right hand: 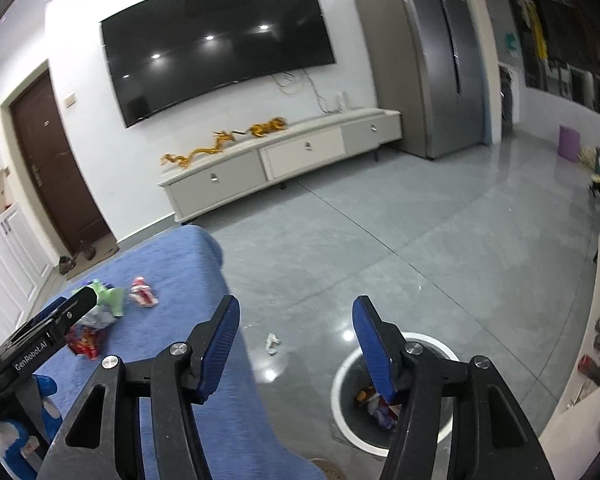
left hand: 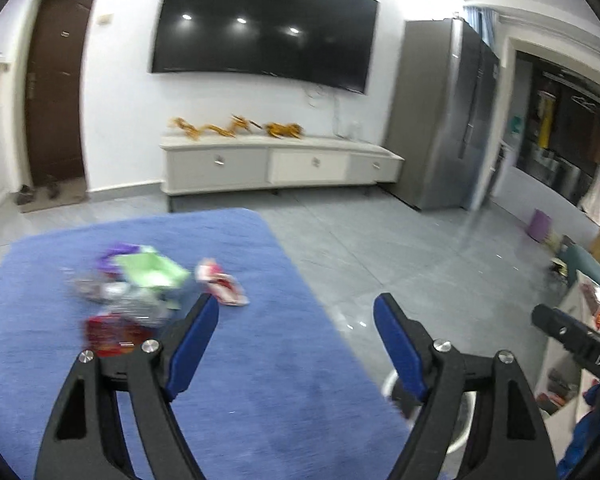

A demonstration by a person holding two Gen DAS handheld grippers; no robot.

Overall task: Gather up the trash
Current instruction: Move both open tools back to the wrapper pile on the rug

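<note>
- Two grippers: the left gripper (left hand: 296,314) and the right gripper (right hand: 296,320), each with its jaws spread wide apart and nothing between them.
- One blue tabletop (left hand: 260,380); on it, at about ten o'clock from the left gripper, a loose heap of wrappers too blurred to count exactly.
- Distinct pieces: one green wrapper (left hand: 152,270), one purple scrap (left hand: 114,254), one dark red packet (left hand: 112,332).
- One red-and-white wrapper (left hand: 222,286) lies apart at the heap's three o'clock, long axis running eleven to five o'clock.
- One white trash bin (right hand: 392,394) on the floor under the right gripper, several wrappers inside.
- One white scrap (right hand: 272,344) on the floor, between tabletop and bin.
</note>
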